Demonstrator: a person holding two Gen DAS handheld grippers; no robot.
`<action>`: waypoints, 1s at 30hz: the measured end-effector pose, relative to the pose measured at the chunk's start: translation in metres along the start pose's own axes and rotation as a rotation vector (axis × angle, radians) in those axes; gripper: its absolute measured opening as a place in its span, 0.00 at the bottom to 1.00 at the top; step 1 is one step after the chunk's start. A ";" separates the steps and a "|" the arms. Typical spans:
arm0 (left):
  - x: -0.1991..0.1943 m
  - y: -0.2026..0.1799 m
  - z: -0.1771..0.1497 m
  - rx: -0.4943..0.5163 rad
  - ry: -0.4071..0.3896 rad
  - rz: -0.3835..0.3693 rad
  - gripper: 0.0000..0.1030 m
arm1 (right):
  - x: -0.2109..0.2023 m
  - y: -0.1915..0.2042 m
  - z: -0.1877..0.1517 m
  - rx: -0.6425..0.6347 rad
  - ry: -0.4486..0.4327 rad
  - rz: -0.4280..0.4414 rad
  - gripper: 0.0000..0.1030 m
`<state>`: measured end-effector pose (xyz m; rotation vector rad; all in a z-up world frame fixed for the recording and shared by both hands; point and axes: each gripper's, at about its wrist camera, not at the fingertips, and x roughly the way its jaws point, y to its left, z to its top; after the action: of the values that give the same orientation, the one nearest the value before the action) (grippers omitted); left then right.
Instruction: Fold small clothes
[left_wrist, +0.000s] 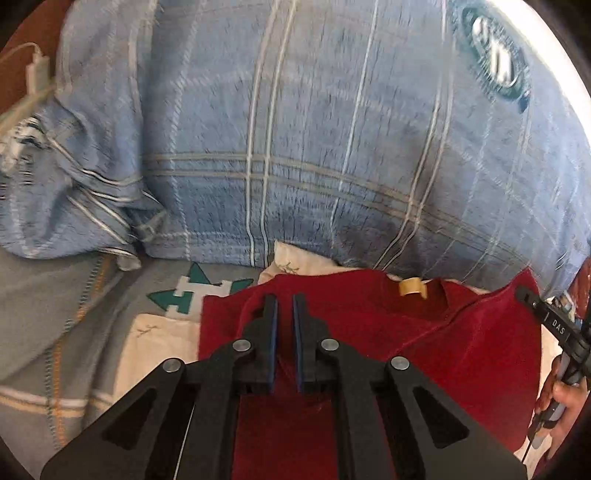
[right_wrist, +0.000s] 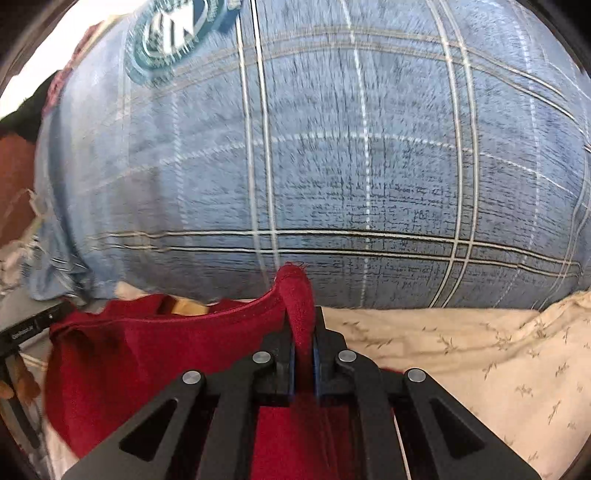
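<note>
A dark red garment (left_wrist: 461, 343) with a tan neck label (left_wrist: 412, 287) lies on a bed just before a big blue plaid pillow. My left gripper (left_wrist: 285, 301) hovers over the garment's left part with a narrow gap between its fingers and no cloth in that gap. My right gripper (right_wrist: 302, 314) is shut on a fold of the red garment (right_wrist: 147, 354), which sticks up between its fingers. The right gripper's finger also shows at the right edge of the left wrist view (left_wrist: 546, 314).
The blue plaid pillow (left_wrist: 332, 129) fills the far side in both views (right_wrist: 314, 166). A cream patterned sheet (right_wrist: 480, 362) lies to the right. A grey blanket (left_wrist: 55, 295) with a green and white motif lies to the left. A white cable (left_wrist: 33, 77) rests at far left.
</note>
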<state>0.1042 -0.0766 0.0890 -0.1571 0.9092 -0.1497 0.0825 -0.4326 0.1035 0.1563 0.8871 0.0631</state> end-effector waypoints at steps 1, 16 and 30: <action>0.008 0.000 0.001 -0.001 0.009 0.008 0.08 | 0.008 0.001 0.001 -0.004 0.007 -0.018 0.06; -0.022 0.020 -0.006 0.021 0.009 -0.062 0.83 | -0.038 0.000 -0.008 0.021 0.002 0.041 0.41; -0.033 0.056 -0.109 -0.047 0.148 -0.046 0.84 | -0.024 0.057 -0.034 -0.138 0.092 -0.009 0.42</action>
<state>0.0012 -0.0235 0.0372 -0.2129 1.0578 -0.1843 0.0415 -0.3757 0.1094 0.0206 0.9722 0.1234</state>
